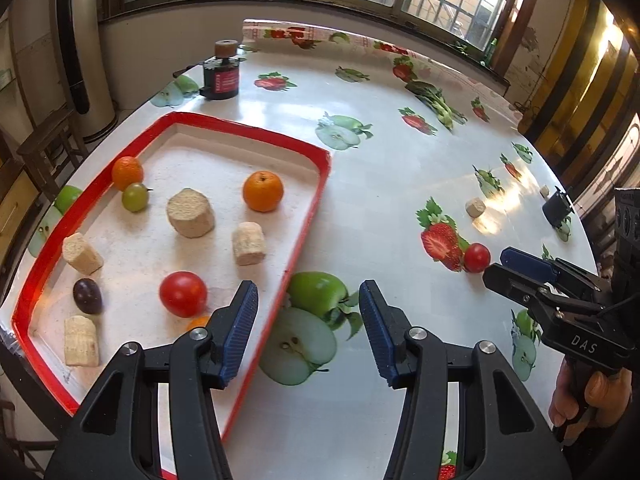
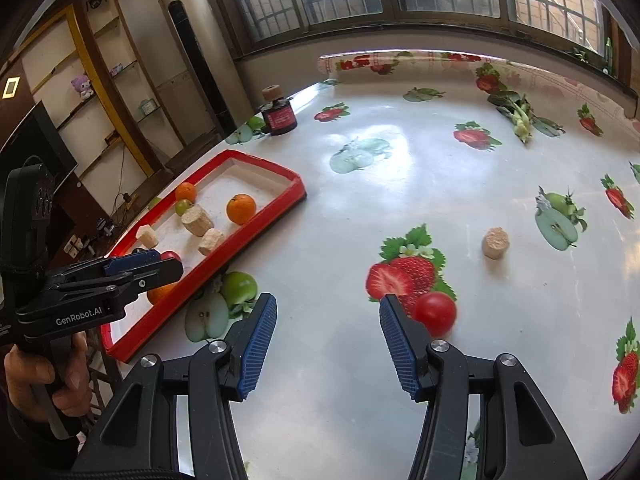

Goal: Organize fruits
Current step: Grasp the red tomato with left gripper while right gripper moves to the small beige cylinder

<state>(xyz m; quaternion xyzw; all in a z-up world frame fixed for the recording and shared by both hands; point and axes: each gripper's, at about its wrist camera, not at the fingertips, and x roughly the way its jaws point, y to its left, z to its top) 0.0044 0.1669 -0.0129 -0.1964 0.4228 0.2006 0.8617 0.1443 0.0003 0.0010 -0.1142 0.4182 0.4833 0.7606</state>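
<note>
**Cherry tomato waiting outside the tray**

Counter (image 2: 400, 184) covered in a glossy oilcloth printed with strawberries and apples, seen from two handheld claws. Along the counter's left edge sits a red-rimmed tray (image 1: 308, 216) already holding two oranges (image 1: 263, 191), a green grape (image 1: 135, 197), a dark grape (image 1: 87, 296), a red tomato (image 1: 183, 294) and several cork-like cylinders (image 1: 190, 212).

One loose cherry tomato (image 2: 435, 313) lies on the bare counter, well apart from the tray, on top of a printed strawberry. The right claw (image 2: 328, 344) is spread wide and empty; its right finger (image 2: 400, 352) is just beside the tomato, which lies ahead of and outside the gap. The left claw (image 1: 308, 332) is also spread wide and empty, hovering over the tray's near right rim. A stray cork piece (image 2: 495, 243) rests further toward the counter's right edge.

The step in hand looks like picking up the loose tomato. To do it well, the right claw should shift rightward so the tomato sits centred between the pads, lower close to the slick cloth, then close gently: the fruit is round, smooth and likely to roll or squirt away if pinched off-centre.
</note>
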